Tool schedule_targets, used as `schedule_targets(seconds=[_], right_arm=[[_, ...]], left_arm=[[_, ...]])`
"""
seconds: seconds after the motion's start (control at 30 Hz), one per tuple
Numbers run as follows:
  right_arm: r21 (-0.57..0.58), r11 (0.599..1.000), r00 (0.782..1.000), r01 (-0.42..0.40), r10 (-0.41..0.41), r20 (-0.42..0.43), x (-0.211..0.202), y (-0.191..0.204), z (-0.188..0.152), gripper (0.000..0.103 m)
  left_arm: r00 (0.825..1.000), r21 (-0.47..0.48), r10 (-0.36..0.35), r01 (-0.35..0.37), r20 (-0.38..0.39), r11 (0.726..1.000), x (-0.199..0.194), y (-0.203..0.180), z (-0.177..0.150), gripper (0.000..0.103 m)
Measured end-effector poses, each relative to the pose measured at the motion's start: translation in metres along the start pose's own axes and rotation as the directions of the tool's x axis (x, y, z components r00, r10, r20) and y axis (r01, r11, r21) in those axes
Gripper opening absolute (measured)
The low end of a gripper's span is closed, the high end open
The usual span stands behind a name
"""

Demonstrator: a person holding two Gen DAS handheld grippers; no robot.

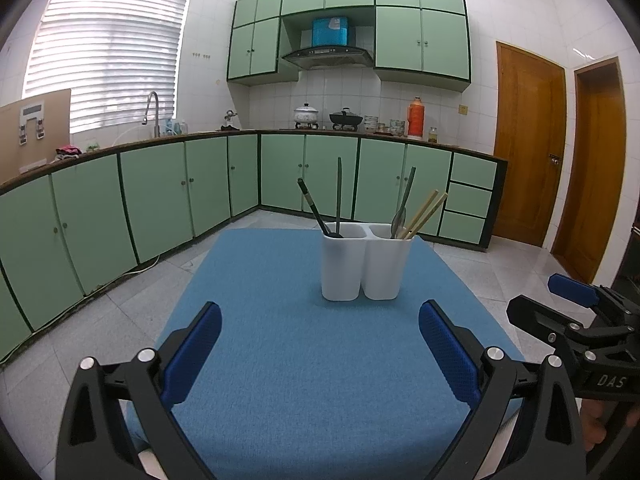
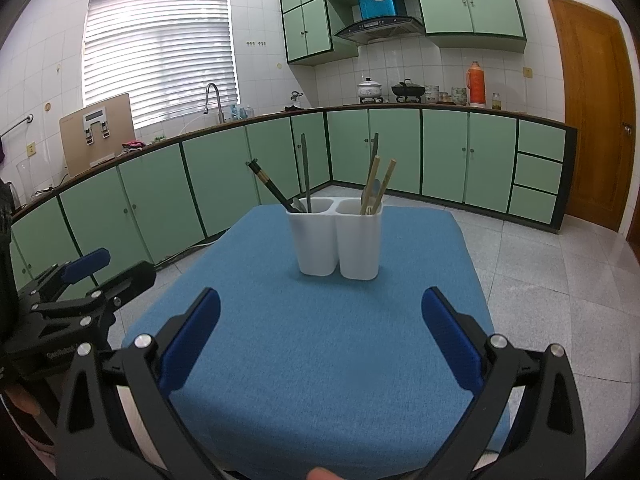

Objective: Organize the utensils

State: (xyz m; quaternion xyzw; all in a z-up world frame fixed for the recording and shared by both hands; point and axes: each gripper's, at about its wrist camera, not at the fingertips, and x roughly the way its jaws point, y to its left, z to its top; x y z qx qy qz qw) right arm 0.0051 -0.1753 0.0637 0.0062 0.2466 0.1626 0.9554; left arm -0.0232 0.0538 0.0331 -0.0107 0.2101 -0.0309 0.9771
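A white two-compartment holder (image 1: 366, 266) (image 2: 338, 238) stands upright on the blue-clothed table (image 1: 280, 360) (image 2: 320, 360). Its left compartment holds black chopsticks (image 1: 313, 208) (image 2: 270, 186) and a dark-handled spoon (image 1: 339, 196) (image 2: 305, 172). In its right compartment are bamboo chopsticks (image 1: 424, 214) (image 2: 380, 186) and a metal spoon (image 1: 400, 216) (image 2: 370, 190). My left gripper (image 1: 320, 354) is open and empty, well short of the holder. My right gripper (image 2: 320, 338) is open and empty too, also short of the holder. Each gripper shows at the edge of the other's view.
Green kitchen cabinets (image 1: 160, 192) with a worktop run along the left and far walls, with a sink tap (image 1: 152, 112), pots (image 1: 306, 114) and an orange flask (image 1: 416, 118). Wooden doors (image 1: 528, 140) stand at the right. Tiled floor surrounds the table.
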Motion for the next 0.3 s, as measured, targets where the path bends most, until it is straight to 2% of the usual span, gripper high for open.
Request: schedule_targets(seconds=[0.3], right_arm=[[0.002,1.000,1.000,0.001,-0.001,-0.001,0.0007,0.0003,-0.0006,0.098]], left_arm=[[1.000,-0.006,0.001,-0.001,-0.002,1.000,0.0006,0.0016,-0.0002,0.097]])
